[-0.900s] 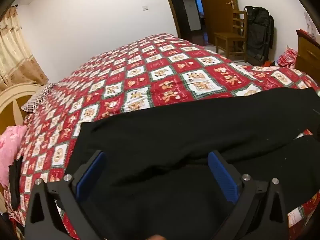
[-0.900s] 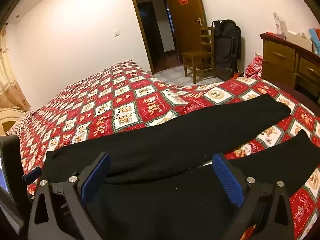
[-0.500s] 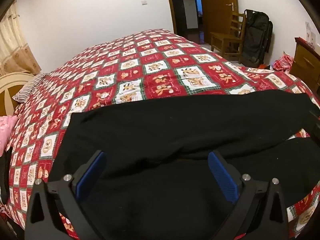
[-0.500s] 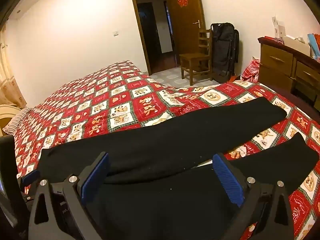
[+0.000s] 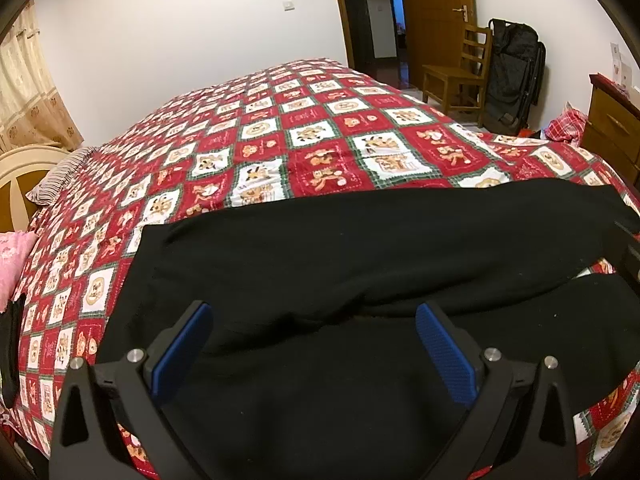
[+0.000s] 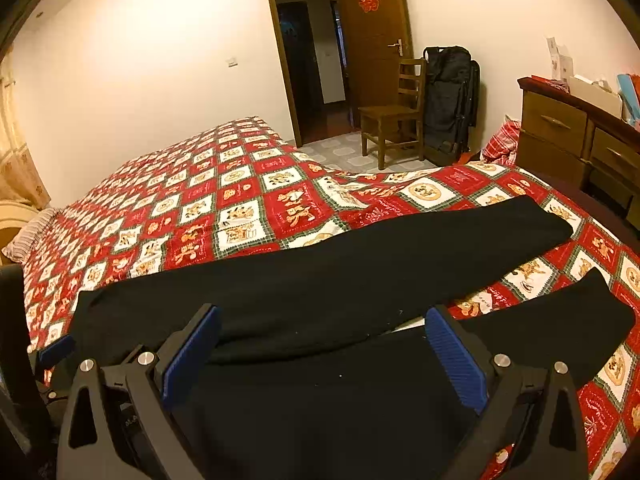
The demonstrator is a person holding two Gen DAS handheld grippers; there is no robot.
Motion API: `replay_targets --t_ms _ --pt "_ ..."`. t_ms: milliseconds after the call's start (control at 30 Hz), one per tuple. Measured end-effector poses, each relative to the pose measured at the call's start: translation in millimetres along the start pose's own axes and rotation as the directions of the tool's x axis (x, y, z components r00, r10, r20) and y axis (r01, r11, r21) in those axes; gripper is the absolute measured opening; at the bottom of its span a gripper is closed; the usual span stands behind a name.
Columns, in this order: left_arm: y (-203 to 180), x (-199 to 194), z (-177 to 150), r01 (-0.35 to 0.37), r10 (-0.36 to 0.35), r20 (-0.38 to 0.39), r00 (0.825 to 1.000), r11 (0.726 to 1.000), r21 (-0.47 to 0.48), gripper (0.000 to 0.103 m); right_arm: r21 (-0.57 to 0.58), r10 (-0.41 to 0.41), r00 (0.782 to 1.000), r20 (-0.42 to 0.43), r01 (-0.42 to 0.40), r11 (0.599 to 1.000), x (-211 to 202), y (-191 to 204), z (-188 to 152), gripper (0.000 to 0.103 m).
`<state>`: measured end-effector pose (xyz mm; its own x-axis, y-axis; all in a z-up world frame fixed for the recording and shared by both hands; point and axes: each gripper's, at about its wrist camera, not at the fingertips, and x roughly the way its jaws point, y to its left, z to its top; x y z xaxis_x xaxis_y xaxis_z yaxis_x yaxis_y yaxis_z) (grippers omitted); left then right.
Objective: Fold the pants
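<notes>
your fingers gape wide, empty — pants lie flat ahead, legs apart on the bed — no fold made yet.

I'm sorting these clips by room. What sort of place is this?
A home bedroom, most likely. Black pants lie spread on a bed with a red patchwork quilt; a wooden dresser stands at the right, and a wooden chair by the open door.

A bed under a red patchwork bedspread fills the room, with a wooden chair beside a black bag, a wooden dresser, and an open door.
</notes>
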<state>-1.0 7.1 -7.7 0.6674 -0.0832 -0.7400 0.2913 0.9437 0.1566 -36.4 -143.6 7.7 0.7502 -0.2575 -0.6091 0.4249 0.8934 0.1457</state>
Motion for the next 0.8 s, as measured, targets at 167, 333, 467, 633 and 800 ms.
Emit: replay_targets --t_ms 167,333,467,633,800 --pt "-1.0 -1.5 -0.3 -0.003 0.003 0.006 1.0 1.0 -0.005 0.103 -0.015 -0.007 1.0 0.0 0.007 1.0 0.6 3.9 -1.9 0.102" --pt "-3.2 -1.9 -0.6 0.004 -0.004 0.007 1.0 1.0 -0.006 0.103 -0.003 -0.016 1.0 0.004 0.016 1.0 -1.1 0.8 -0.3 0.102" --pt "-6.6 -3.4 -1.4 0.009 -0.009 0.009 1.0 1.0 0.003 0.103 0.006 -0.016 1.0 -0.006 0.016 1.0 0.6 -1.0 -0.7 0.102" --pt "-8.3 -4.1 -1.0 0.003 -0.004 0.01 1.0 1.0 0.006 0.103 0.006 -0.015 1.0 -0.006 0.015 1.0 0.7 -0.9 -1.2 0.102" --pt "-6.7 -1.9 -1.6 -0.002 0.002 0.0 1.0 1.0 0.004 0.103 0.012 -0.012 1.0 -0.016 0.012 1.0 2.8 -1.0 -3.0 0.102"
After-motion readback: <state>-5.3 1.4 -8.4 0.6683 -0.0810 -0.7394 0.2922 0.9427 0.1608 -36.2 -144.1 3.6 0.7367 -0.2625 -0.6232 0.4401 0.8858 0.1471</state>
